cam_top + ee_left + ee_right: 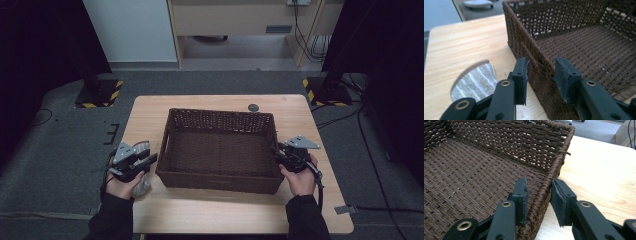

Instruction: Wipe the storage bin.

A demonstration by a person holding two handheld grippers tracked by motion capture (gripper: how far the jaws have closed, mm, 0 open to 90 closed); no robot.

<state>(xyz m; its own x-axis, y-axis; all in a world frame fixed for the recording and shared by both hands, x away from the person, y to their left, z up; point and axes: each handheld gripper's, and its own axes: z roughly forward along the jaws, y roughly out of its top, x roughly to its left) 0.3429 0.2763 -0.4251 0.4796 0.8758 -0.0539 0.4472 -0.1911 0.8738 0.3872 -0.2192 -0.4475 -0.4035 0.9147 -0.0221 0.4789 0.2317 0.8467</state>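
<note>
Two tongs astride the side walls of a brown wicker basket (220,150), which sits at the middle of the frame on the tabletop (220,210).

In the high view the left tongs (150,161) meet the basket's left wall at lower left, and the right tongs (276,152) meet its right wall at lower right — each held in a hand with a dark sleeve. In the left gripper view the jaws straddle the woven rim, one pad outside and one inside, with a gap visible on each side; they stand apart, not pressing. In the right gripper view the inner pad lies close against the rim while the outer one stands just clear of it — whether it grips, I cannot tell. A grey striped cloth (474,81) lies on the tabletop at lower left, just beside the left tongs.
</note>
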